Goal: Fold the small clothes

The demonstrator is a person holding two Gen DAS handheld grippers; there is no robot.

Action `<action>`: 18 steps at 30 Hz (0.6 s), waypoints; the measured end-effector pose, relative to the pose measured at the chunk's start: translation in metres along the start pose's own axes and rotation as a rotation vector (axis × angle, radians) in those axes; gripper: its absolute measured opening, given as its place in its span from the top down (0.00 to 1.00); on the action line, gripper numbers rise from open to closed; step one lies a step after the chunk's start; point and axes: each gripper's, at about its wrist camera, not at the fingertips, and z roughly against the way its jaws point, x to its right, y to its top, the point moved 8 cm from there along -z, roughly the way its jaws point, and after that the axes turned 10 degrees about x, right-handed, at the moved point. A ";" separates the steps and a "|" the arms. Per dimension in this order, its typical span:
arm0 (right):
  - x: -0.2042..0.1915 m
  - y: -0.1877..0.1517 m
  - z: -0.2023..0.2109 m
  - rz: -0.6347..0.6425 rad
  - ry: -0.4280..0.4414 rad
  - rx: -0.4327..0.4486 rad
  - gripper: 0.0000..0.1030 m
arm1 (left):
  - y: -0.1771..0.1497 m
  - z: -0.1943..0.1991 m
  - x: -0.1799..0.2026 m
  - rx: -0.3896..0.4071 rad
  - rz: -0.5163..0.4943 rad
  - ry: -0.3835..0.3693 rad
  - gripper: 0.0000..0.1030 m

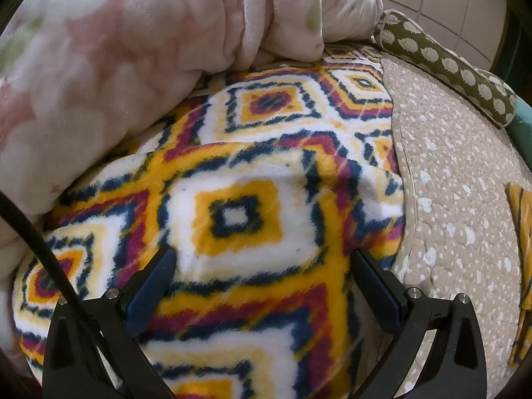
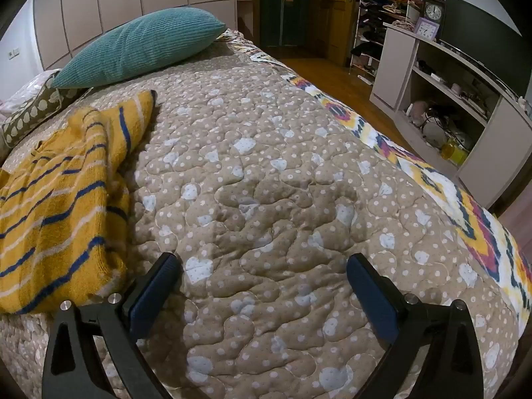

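Clearly the yellow striped sweater (image 2: 63, 199) is a soft, light knit that will sag and stretch, so a hem corner or shoulder edge looks the best place to pinch it. It lies rumpled on the quilt (image 2: 282, 183) at about nine o'clock of the right gripper (image 2: 262, 279), long axis running from seven toward one o'clock. Both the right and left gripper (image 1: 262, 272) stand wide apart, holding nothing.
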 end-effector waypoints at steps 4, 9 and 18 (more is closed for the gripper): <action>0.000 0.000 0.000 0.001 -0.001 0.000 0.01 | 0.000 0.000 0.000 -0.004 0.003 -0.002 0.00; 0.000 0.000 0.000 0.001 -0.001 0.000 0.01 | 0.000 0.001 -0.004 -0.004 0.001 -0.001 0.00; 0.000 0.000 0.000 0.001 -0.001 0.000 0.01 | 0.000 0.000 0.000 -0.005 0.002 -0.001 0.00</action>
